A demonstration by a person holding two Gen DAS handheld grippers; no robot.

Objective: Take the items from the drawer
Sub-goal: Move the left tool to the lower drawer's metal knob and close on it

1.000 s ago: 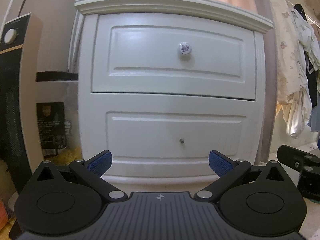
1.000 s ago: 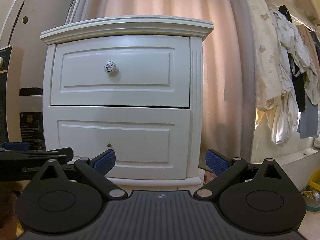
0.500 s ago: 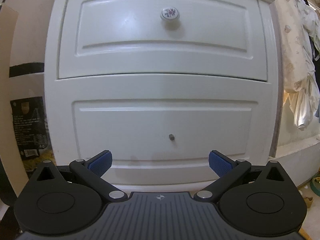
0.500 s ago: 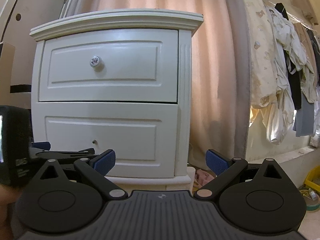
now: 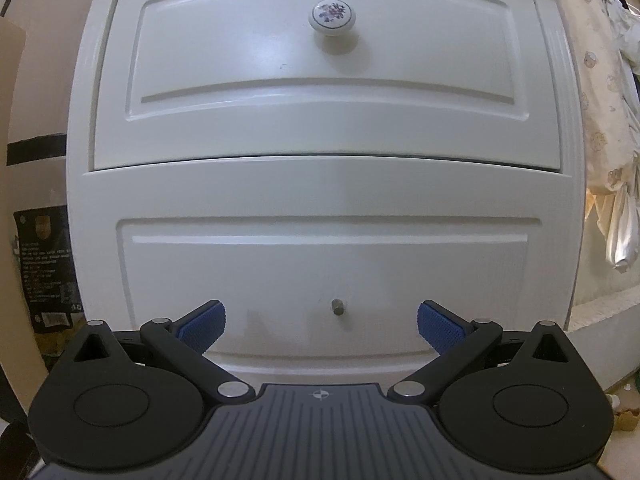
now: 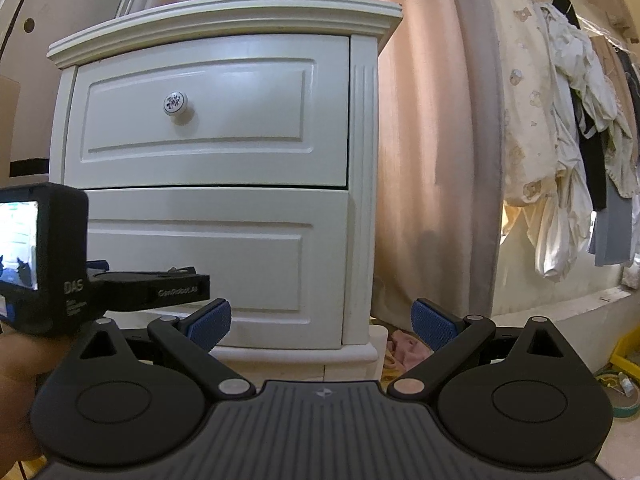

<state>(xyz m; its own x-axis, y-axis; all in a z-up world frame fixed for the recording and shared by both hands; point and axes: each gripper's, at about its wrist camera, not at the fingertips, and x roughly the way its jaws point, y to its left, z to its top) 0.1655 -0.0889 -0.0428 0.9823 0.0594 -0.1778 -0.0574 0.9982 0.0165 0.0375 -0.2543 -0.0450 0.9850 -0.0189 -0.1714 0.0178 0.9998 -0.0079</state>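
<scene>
White two-drawer nightstand (image 5: 320, 184) before a pink curtain (image 6: 424, 140), hanging clothes (image 6: 560, 140) at right.
Both drawers shut: upper drawer (image 5: 320, 80) with floral knob (image 5: 331, 16), lower drawer (image 5: 320, 272) with bare metal stud (image 5: 338, 306). Left gripper (image 5: 321, 326), lettered "GenRobot.AI", spread wide facing the stud, empty; right gripper (image 6: 321, 323) likewise wide, empty, off the nightstand's right corner.
</scene>
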